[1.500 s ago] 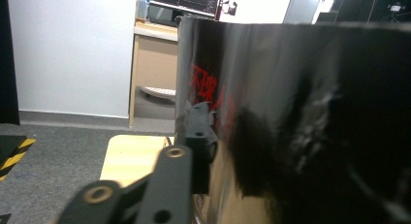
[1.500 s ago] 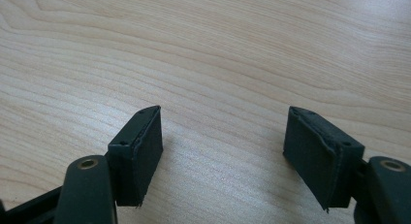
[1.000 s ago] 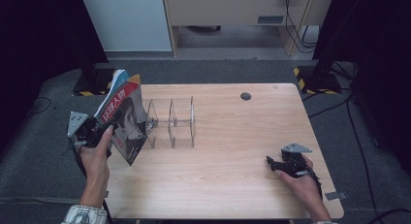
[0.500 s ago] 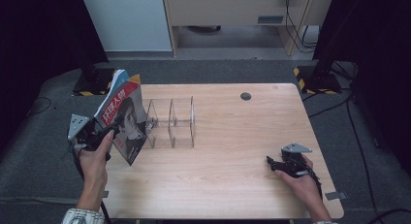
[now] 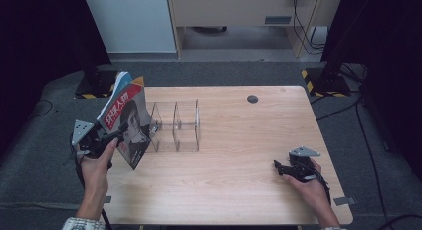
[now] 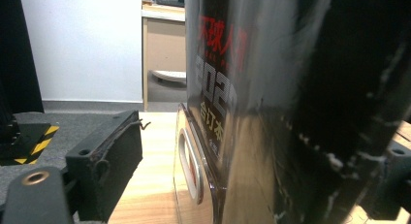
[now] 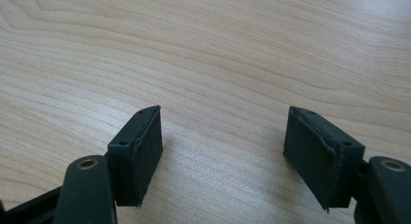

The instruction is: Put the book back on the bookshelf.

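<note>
While the left gripper clamps a magazine at frame left, the right gripper rests spread at lower right.

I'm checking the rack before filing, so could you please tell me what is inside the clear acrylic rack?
The clear rack has nothing visible in its middle and right slots. The magazine, held in the left claw, covers the rack's left end, so that slot cannot be seen.
</note>
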The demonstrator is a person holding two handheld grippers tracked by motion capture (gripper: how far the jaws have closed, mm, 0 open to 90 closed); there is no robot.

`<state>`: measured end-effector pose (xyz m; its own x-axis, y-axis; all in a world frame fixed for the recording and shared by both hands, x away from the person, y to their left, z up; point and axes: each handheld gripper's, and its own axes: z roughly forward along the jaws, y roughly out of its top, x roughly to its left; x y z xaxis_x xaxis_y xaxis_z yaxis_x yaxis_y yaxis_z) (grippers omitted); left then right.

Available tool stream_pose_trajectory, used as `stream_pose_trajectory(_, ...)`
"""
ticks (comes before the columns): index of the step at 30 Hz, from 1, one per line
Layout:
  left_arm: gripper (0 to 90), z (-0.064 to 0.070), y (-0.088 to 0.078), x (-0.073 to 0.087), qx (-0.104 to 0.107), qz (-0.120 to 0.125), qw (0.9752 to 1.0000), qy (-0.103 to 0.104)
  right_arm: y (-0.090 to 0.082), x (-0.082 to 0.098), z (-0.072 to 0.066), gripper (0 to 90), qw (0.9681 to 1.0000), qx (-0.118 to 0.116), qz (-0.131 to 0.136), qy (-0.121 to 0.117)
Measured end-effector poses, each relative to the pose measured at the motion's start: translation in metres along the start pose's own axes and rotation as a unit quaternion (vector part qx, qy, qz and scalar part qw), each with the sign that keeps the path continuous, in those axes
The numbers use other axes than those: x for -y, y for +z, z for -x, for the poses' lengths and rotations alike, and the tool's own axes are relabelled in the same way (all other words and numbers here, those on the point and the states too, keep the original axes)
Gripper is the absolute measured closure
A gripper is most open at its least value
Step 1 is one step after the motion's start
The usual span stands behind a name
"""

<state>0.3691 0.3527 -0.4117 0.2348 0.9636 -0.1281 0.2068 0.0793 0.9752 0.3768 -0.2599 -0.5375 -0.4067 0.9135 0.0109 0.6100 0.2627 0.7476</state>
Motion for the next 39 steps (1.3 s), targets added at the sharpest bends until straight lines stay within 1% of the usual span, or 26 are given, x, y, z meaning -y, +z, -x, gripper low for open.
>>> stream_pose_trajectory(2, 8.3, 0.001, 0.000, 0.001, 0.003, -0.003, 1.0000, 0.003, 0.000, 0.000, 0.000, 30.1, 1.0000, 0.000, 0.000, 0.000)
stream_pose_trajectory(5, 7.9, 0.001, -0.001, 0.002, 0.010, -0.004, 0.9999, -0.001, 0.000, 0.000, 0.000, 30.1, 1.0000, 0.000, 0.000, 0.000)
stream_pose_trajectory(13, 6.8, 0.000, -0.006, 0.008, 0.006, -0.014, 0.9998, 0.014, 0.000, 0.000, 0.000, 30.1, 1.0000, 0.000, 0.000, 0.000)
stream_pose_trajectory(20, 6.7, -0.004, -0.009, 0.015, 0.003, -0.019, 0.9998, 0.008, 0.000, 0.000, 0.000, 30.1, 1.0000, 0.000, 0.000, 0.000)
stream_pose_trajectory(23, 6.7, -0.004, -0.010, 0.019, 0.003, -0.023, 0.9997, 0.008, 0.000, 0.000, 0.000, 30.0, 1.0000, -0.001, 0.000, -0.001)
stream_pose_trajectory(25, 6.2, -0.004, -0.011, 0.021, 0.001, -0.024, 0.9997, 0.005, 0.000, 0.000, 0.000, 30.1, 1.0000, 0.000, 0.000, 0.000)
stream_pose_trajectory(26, 6.2, -0.005, -0.012, 0.022, 0.002, -0.024, 0.9997, 0.000, 0.000, 0.000, 0.000, 30.1, 1.0000, 0.000, -0.001, -0.001)
stream_pose_trajectory(29, 6.2, -0.005, -0.014, 0.026, 0.002, -0.028, 0.9996, 0.004, 0.000, 0.000, 0.000, 30.0, 1.0000, -0.001, -0.001, -0.001)
stream_pose_trajectory(35, 5.9, -0.007, -0.017, 0.037, 0.003, -0.039, 0.9992, 0.001, 0.000, 0.000, 0.000, 30.0, 1.0000, 0.000, -0.001, -0.001)
stream_pose_trajectory(39, 5.9, -0.007, -0.018, 0.042, 0.004, -0.044, 0.9990, 0.003, 0.000, 0.000, 0.000, 30.1, 1.0000, -0.001, -0.001, -0.002)
